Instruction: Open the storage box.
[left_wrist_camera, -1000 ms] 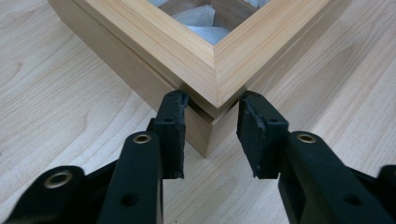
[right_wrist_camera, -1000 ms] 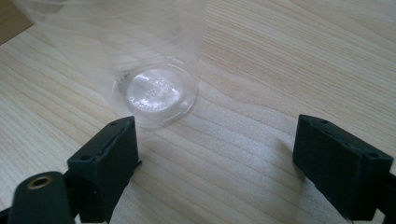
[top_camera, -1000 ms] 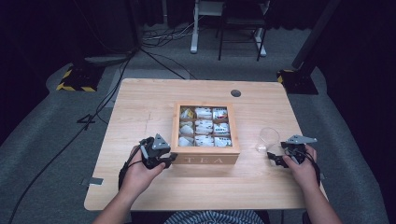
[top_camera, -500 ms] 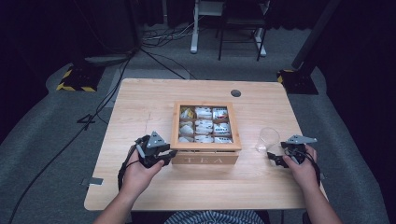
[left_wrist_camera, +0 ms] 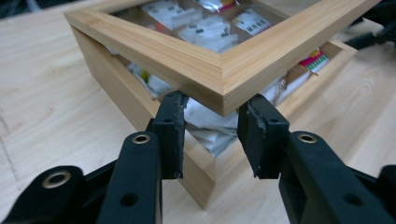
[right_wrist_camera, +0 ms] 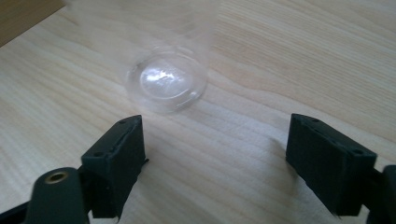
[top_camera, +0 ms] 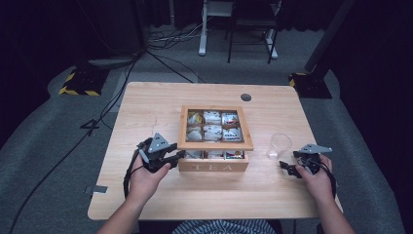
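A wooden tea box marked TEA stands mid-table, its compartments full of tea bags. Its glass-paned lid is raised at the front. My left gripper is shut on the lid's front left corner. In the left gripper view the pads clamp that corner of the lid above the box base; the jaws have just eased open slightly. My right gripper rests open on the table with nothing between its jaws, which have just been closing a little. A clear plastic cup stands just beyond it, cup ahead of the right gripper.
The light wooden table has a round cable hole at the back. Bare tabletop lies left of the box and along the front edge. Cables and furniture legs lie on the dark floor beyond.
The lid's front edge has risen off the box with the left gripper on its corner. The right hand has stayed beside the cup.
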Demonstrator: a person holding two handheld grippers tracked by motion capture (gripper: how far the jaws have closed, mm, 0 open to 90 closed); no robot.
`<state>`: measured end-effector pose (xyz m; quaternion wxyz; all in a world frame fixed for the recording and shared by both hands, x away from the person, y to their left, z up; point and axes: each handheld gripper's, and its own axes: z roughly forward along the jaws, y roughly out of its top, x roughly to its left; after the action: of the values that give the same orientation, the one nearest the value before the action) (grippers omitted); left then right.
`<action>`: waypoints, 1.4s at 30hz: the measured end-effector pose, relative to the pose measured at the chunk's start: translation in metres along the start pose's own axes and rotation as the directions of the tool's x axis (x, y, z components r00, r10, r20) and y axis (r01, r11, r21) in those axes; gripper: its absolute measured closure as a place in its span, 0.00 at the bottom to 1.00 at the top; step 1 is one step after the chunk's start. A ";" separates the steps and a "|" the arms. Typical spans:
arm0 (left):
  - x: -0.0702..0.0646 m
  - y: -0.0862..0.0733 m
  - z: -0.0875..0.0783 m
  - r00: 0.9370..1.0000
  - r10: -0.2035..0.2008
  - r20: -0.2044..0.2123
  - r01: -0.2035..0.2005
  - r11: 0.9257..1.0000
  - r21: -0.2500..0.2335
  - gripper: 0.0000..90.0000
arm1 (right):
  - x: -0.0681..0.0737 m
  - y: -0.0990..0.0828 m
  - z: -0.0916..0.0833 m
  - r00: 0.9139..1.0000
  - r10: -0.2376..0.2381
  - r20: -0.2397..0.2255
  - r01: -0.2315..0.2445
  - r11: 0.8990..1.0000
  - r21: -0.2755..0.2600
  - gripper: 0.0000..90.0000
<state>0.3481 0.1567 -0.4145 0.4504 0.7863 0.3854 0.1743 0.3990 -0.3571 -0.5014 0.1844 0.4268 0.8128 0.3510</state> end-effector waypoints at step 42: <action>0.008 0.054 -0.004 0.991 0.100 -0.092 -0.107 0.991 -0.085 0.55 | 0.047 -0.009 -0.028 0.998 -0.031 -0.055 0.032 1.000 0.002 0.25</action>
<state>0.3752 0.1489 -0.3673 0.4583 0.7759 0.3552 0.2487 0.3506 -0.3338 -0.4885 0.1671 0.4044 0.8246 0.3586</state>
